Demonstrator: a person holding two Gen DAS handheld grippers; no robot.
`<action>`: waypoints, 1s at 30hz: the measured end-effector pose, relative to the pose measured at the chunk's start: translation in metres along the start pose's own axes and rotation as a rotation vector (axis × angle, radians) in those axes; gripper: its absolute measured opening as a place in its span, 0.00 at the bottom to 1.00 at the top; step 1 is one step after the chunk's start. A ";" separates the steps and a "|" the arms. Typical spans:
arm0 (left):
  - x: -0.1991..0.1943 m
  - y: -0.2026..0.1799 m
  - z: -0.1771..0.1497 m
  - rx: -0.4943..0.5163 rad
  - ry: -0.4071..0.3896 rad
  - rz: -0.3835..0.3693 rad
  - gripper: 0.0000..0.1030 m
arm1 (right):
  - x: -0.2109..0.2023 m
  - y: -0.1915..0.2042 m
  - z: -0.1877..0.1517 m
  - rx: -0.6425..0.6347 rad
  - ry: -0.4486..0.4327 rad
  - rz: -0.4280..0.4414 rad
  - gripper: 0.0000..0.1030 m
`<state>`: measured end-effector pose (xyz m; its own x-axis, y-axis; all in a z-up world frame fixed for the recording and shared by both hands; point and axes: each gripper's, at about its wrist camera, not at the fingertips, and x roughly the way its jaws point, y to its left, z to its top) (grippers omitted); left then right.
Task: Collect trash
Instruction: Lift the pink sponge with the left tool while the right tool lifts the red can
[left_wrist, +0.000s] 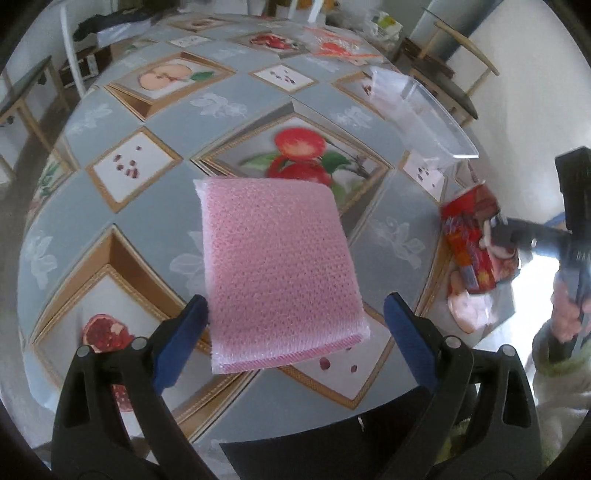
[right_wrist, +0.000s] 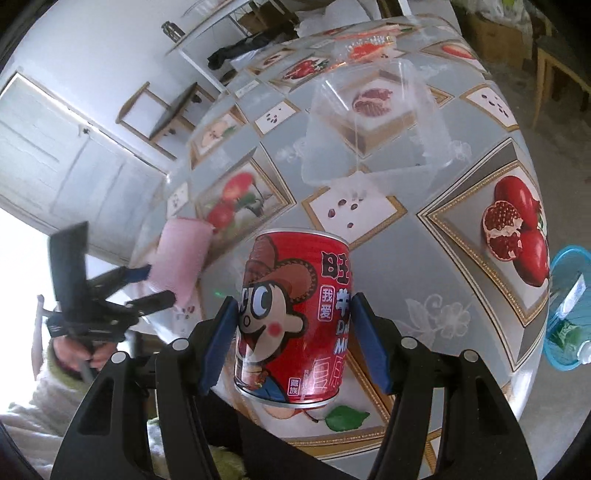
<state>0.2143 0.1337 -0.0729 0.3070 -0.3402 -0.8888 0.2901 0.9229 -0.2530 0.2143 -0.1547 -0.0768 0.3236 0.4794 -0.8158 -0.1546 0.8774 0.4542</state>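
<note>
Left wrist view: left gripper (left_wrist: 295, 332) pitched steeply down over the table (left_wrist: 155, 206), blue pads (left_wrist: 181, 343) spread apart either side of the pink sponge (left_wrist: 273, 269), near pad at its edge but no clear squeeze. Right wrist view: right gripper (right_wrist: 293, 345) also tilted down, pads clamped on both sides of the red can (right_wrist: 295, 317), which looks lifted just off the cloth near the table's edge. Clear tub (right_wrist: 369, 125) sits farther back, blue basket (right_wrist: 569, 306) off to the right, below table level. A hand (right_wrist: 88, 350) in a fuzzy sleeve grips the left tool's handle.
</note>
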 end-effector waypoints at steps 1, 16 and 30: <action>-0.002 -0.001 0.002 -0.003 -0.010 0.011 0.89 | 0.001 0.002 -0.001 -0.008 -0.004 -0.007 0.59; 0.021 0.004 0.059 -0.064 0.043 0.101 0.89 | 0.005 0.017 0.001 -0.070 -0.031 -0.070 0.60; 0.049 0.007 0.075 -0.042 0.152 0.200 0.89 | 0.009 0.024 0.010 -0.107 -0.003 -0.110 0.60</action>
<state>0.2997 0.1096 -0.0894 0.2139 -0.1225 -0.9691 0.1985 0.9769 -0.0797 0.2232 -0.1294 -0.0693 0.3473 0.3800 -0.8573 -0.2163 0.9220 0.3210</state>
